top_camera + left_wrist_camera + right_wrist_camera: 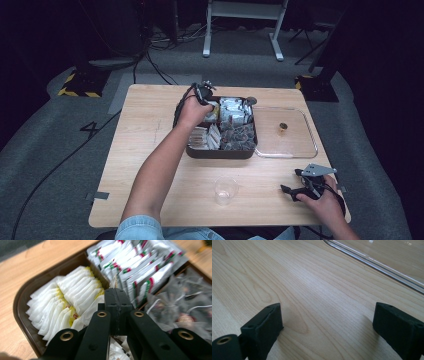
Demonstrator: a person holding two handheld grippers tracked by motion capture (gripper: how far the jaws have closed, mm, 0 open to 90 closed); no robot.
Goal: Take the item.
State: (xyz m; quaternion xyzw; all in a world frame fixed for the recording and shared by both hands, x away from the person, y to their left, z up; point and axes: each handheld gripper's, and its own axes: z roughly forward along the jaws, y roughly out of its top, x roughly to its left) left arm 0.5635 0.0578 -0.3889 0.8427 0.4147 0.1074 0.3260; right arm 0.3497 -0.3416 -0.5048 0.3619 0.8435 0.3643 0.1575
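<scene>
2 grippers, 1 busy at the dark brown compartmented plastic tray (pixel 196 150).
Left gripper (pixel 115 291) pinches a small pale sachet corner (pixel 114 282) above the white sachets (pixel 67 300); right gripper (pixel 327 320) rests wide on the wooden table (pixel 312 282), well apart.

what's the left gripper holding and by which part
The left gripper is shut over the sachet tray, pinching what looks like a thin paper tag or sachet corner at its tips; too blurred to tell which. The right gripper is open, holding nothing.
</scene>
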